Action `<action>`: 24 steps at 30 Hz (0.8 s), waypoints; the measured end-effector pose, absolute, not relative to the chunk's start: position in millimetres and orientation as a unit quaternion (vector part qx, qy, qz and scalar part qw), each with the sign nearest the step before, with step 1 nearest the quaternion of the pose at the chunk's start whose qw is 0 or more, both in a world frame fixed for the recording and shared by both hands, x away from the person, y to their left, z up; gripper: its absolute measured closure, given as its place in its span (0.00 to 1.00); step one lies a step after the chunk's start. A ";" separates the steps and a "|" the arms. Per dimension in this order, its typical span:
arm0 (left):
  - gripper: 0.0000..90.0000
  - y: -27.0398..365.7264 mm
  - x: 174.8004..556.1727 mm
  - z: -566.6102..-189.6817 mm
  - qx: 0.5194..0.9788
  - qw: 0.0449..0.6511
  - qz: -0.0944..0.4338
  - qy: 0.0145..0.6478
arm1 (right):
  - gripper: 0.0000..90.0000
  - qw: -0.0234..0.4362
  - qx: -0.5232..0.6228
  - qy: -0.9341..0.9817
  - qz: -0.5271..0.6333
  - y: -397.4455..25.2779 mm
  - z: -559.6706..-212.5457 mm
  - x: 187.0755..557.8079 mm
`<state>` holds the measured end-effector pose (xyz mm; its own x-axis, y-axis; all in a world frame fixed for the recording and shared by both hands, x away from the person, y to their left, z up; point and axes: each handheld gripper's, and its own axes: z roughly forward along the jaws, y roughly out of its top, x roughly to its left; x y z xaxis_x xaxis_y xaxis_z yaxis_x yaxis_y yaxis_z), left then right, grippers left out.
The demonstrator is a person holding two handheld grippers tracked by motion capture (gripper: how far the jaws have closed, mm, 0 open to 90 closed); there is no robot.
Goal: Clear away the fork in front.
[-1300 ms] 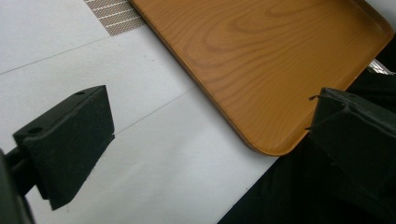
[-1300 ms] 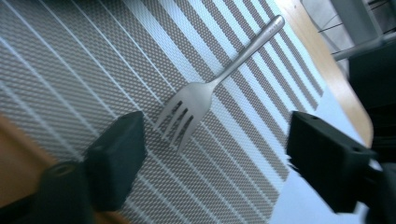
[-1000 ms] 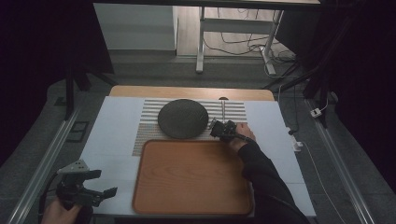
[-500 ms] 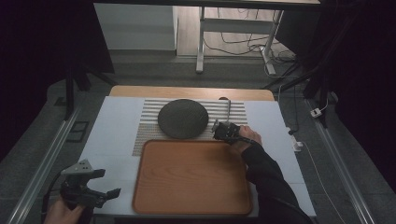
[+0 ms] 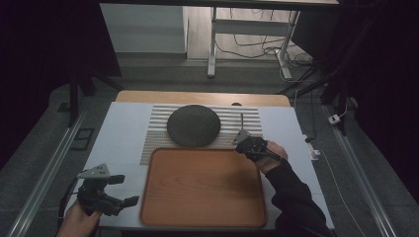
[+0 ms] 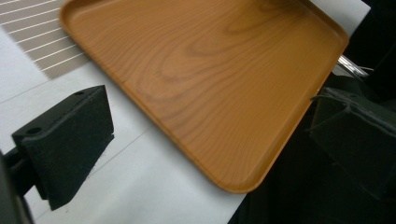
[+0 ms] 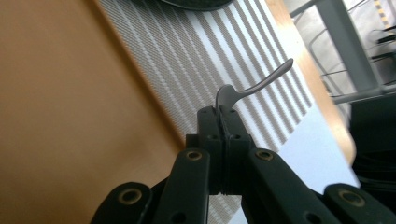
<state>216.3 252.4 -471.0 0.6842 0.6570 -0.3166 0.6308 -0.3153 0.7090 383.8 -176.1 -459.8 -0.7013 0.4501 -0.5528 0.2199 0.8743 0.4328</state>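
Metal spoon (image 7: 254, 86) pinched between the right tongs (image 7: 223, 114), handle outward.

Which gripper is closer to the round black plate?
Right. The right hand-held gripper, shut on a metal utensil, is just beside the round black plate, while the left hand-held gripper is far off at the table's near corner.

A dark round plate (image 5: 193, 125) sits on the striped mat (image 5: 153, 138), just behind the wooden tray (image 5: 202, 185), all on the white table (image 5: 118, 128).
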 end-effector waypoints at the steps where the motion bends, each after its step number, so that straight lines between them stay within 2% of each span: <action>1: 0.00 250.5 218.4 -471.3 0.813 0.429 0.014 0.394 | 0.99 0.331 0.190 0.907 0.179 -178.0 -457.6 380.6; 15: 0.00 222.8 251.4 -468.4 0.838 0.424 0.004 0.344 | 0.99 0.237 0.204 0.902 0.298 -191.5 -438.1 336.3; 21: 0.00 205.6 269.2 -461.7 0.849 0.424 0.008 0.315 | 0.99 0.179 0.213 0.895 0.349 -199.9 -433.5 317.3; 24: 0.00 200.3 273.4 -460.0 0.855 0.418 0.010 0.308 | 0.99 0.168 0.208 0.894 0.359 -201.9 -432.7 312.6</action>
